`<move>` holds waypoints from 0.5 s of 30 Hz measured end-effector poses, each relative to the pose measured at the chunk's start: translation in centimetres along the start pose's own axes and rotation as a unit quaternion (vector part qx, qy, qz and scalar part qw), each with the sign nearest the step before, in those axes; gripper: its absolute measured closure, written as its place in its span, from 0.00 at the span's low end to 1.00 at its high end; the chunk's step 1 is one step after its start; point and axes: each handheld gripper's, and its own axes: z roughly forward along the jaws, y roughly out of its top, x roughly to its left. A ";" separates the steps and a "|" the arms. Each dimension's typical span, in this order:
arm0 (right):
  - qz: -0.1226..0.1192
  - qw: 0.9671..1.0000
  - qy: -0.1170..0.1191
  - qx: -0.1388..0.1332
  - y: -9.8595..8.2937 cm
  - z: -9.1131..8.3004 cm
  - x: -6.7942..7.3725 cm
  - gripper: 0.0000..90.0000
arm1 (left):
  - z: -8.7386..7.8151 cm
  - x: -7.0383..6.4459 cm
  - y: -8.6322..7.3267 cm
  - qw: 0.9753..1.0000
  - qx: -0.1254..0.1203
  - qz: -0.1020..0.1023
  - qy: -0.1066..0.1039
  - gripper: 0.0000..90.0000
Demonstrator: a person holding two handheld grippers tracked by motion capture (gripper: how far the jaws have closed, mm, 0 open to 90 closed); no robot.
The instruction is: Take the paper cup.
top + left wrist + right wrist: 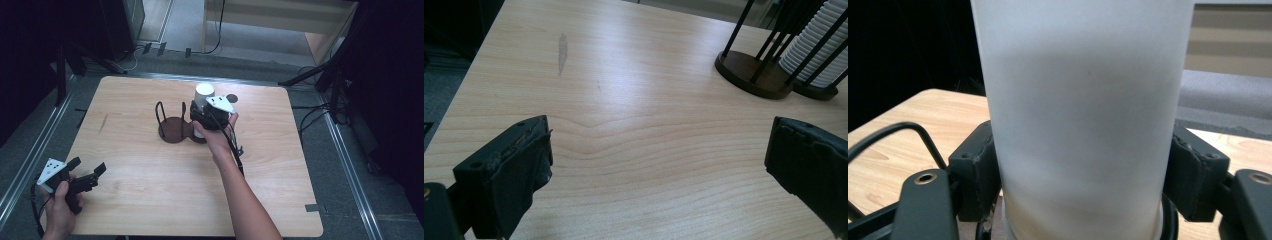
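White cup (1083,115) between right gripper (1083,175) fingers (975,170)

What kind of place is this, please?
Probably a lab or recording studio, not a home: a bare wooden table between metal floor rails, with black stands and loose cables around it.

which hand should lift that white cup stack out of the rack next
Right, probably. The right gripper already has its jaws against the white cup stack in the rack; the left gripper sits open at the table's near corner.

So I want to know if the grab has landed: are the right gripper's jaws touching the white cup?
Touching. In the right gripper view, both jaws of the right gripper press the white cup sides, no gap visible.
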 end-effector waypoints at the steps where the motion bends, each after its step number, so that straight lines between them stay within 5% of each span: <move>1: 0.002 1.000 0.002 -0.003 0.2 -0.1 0.0 0.30 | 0.0 0.0 0.0 1.000 0.000 0.000 0.000 0.00; 15: -0.018 1.000 0.000 -0.024 2.4 -1.1 0.5 0.32 | 0.0 0.0 0.0 1.000 -0.002 0.001 0.000 0.00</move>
